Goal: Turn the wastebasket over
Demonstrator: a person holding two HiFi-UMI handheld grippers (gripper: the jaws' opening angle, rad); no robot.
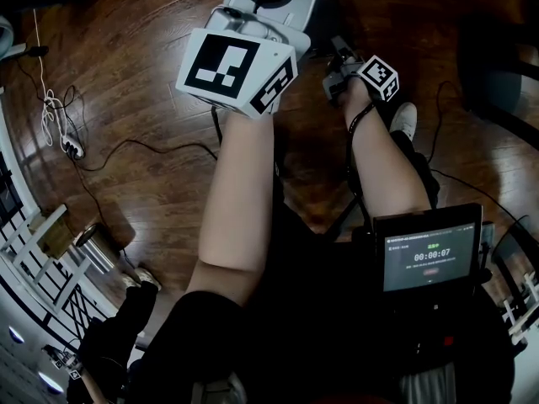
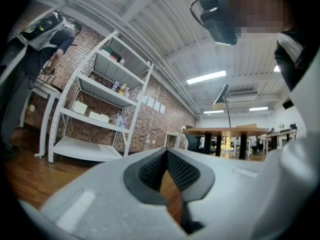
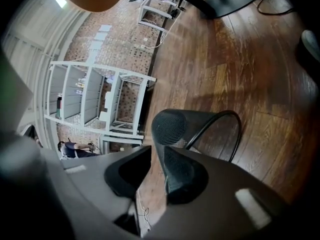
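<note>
The black mesh wastebasket (image 3: pixel 200 134) lies tipped over on the wood floor, its round base (image 3: pixel 170 126) towards my right gripper and its wire rim (image 3: pixel 234 134) to the right. My right gripper (image 3: pixel 155 171) points down at it. The basket's edge runs into the gap beside the right pad (image 3: pixel 182 171), and a strip of floor shows between it and the left pad. In the head view the right gripper (image 1: pixel 341 57) sits ahead of the right forearm; the basket is not discernible there. My left gripper (image 2: pixel 166 156) is held level, pads meeting at the tips on nothing; its marker cube (image 1: pixel 236 70) shows large.
White shelf racks (image 2: pixel 95 114) stand along the brick wall, with a person (image 2: pixel 30 59) beside them. Tables (image 2: pixel 225 134) stand farther off. Cables and a power strip (image 1: pixel 67 141) lie on the floor to the left. A shoe (image 1: pixel 404 120) is close to the right gripper.
</note>
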